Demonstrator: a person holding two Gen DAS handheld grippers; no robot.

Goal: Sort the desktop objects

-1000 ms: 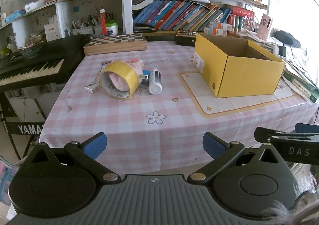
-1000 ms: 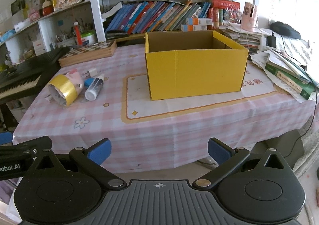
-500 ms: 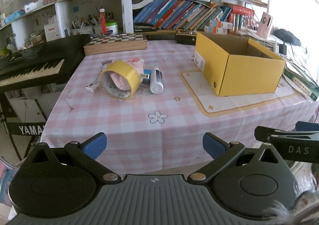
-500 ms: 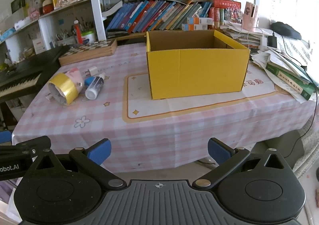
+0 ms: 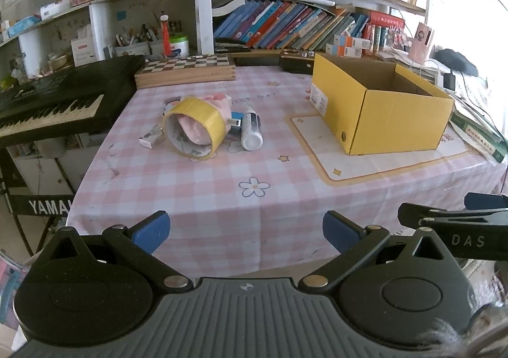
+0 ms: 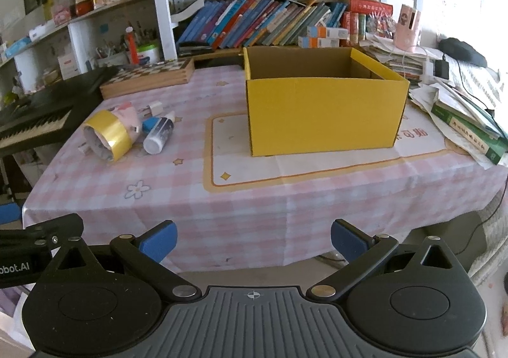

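You held the left gripper (image 5: 246,229) and right gripper (image 6: 252,235) spread wide, empty, short of the table (image 5: 222,199). Tape roll (image 5: 193,127) pile sat at 11 o'clock, yellow box (image 6: 324,113) at 12.

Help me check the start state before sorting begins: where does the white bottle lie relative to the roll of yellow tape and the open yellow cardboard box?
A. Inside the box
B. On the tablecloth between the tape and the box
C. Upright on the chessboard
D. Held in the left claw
B: the white bottle lies on its side on the tablecloth, right of the roll of yellow tape and left of the open yellow cardboard box, with both claws open and empty.
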